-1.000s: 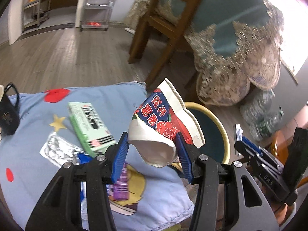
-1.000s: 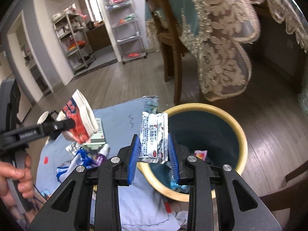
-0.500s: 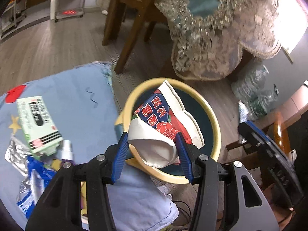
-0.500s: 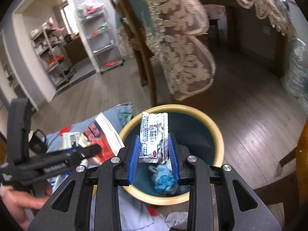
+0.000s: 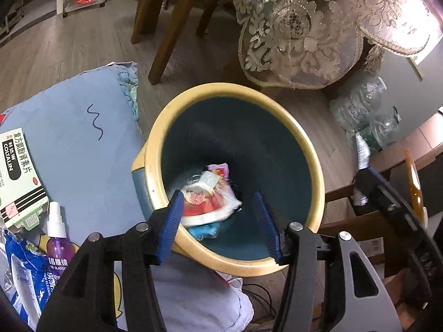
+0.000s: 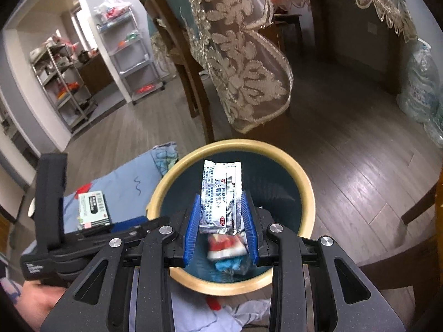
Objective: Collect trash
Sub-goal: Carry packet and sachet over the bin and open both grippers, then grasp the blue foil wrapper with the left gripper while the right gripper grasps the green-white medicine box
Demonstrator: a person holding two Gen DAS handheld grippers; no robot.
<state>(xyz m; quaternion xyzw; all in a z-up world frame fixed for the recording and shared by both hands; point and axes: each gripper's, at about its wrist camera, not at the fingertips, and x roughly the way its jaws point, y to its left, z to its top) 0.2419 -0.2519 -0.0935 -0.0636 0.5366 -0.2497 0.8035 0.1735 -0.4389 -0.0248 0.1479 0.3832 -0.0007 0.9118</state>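
We are watching right gripper [image 6: 221, 229] pinching sachet [image 6: 221, 193] over bin [image 6: 304, 182]; slanted release risking catch on rim. Left gripper [image 5: 223, 221] jaws opening, nothing between; red wrapper [image 5: 210, 202] lying in bin. Box [image 5: 19, 177], spray bottle [image 5: 55, 232] waiting on blue cloth [image 5: 83, 138]; left gripper crowding bin mouth.

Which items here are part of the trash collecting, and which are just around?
Job:
bin
red wrapper in bin
silver sachet in right gripper
left gripper, jaws opening, empty

Around:
medicine box
spray bottle
chair
tablecloth
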